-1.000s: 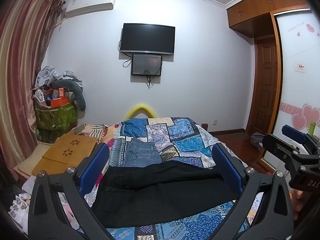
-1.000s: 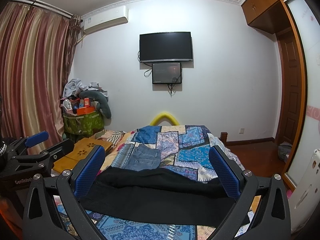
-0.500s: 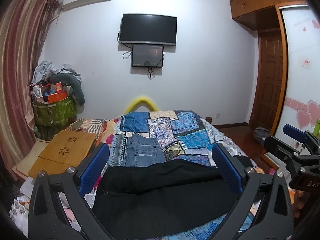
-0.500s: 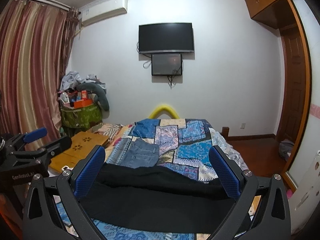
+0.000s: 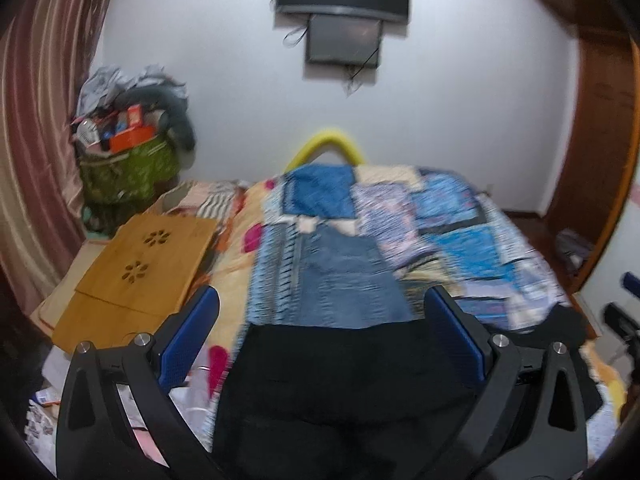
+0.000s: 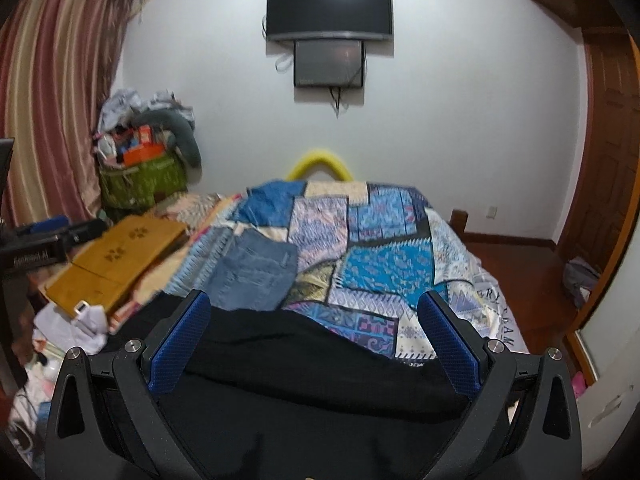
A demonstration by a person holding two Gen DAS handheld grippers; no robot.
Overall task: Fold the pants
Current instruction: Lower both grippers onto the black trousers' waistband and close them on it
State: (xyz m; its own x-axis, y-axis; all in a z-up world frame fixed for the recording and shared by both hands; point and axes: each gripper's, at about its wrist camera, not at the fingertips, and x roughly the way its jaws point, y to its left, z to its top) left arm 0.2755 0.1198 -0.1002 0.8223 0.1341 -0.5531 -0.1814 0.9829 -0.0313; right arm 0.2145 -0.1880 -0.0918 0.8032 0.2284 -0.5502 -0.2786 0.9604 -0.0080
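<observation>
Black pants (image 5: 340,376) lie spread across the near end of the bed, also seen in the right wrist view (image 6: 304,364). My left gripper (image 5: 320,320) is open above the pants' left part, its blue pads wide apart and empty. My right gripper (image 6: 314,316) is open above the pants' right part, also empty. Folded blue jeans (image 5: 340,276) lie just beyond the black pants on the patchwork bedspread (image 6: 384,248). The left wrist view is blurred.
A wooden lap table (image 5: 140,264) lies left of the bed, with clutter on the floor below it. A green basket (image 6: 140,184) piled with things stands by the curtain. A TV (image 6: 328,8) hangs on the far wall. A wooden door (image 6: 608,152) is at right.
Both grippers have tilted down and moved forward over the bed; the pants fill more of the lower view. Both stay open.
</observation>
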